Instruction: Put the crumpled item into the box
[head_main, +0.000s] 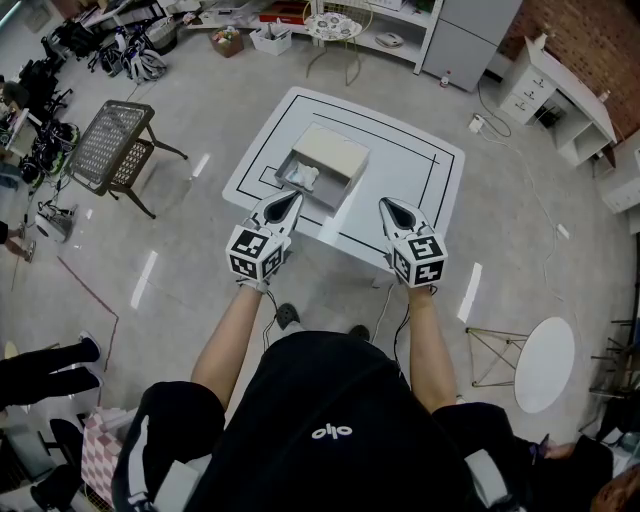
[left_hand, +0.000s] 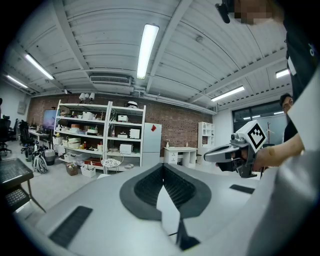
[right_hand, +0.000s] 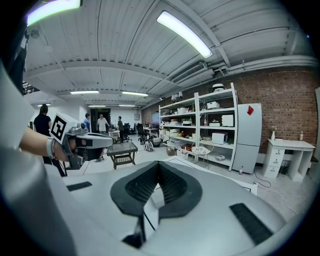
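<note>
In the head view a pale open box (head_main: 333, 151) sits on the white table (head_main: 420, 165). A white crumpled item (head_main: 300, 176) lies inside its near left part. My left gripper (head_main: 287, 199) hovers at the table's near edge, just in front of the box, shut and empty. My right gripper (head_main: 389, 207) is level with it further right, also shut with nothing held. In the left gripper view the ribbed pads (left_hand: 150, 186) meet at their tips and the right gripper (left_hand: 235, 152) shows beside them. In the right gripper view the pads (right_hand: 142, 184) also meet, with the left gripper (right_hand: 85, 142) off to the side. Both gripper views point above the table.
A wire-top side table (head_main: 113, 140) stands left of the table. A round white table (head_main: 545, 362) and a folding frame (head_main: 495, 355) are at the right. Shelves (head_main: 380, 25) and white cabinets (head_main: 555, 90) line the far wall. A person's legs (head_main: 45, 362) show at the left edge.
</note>
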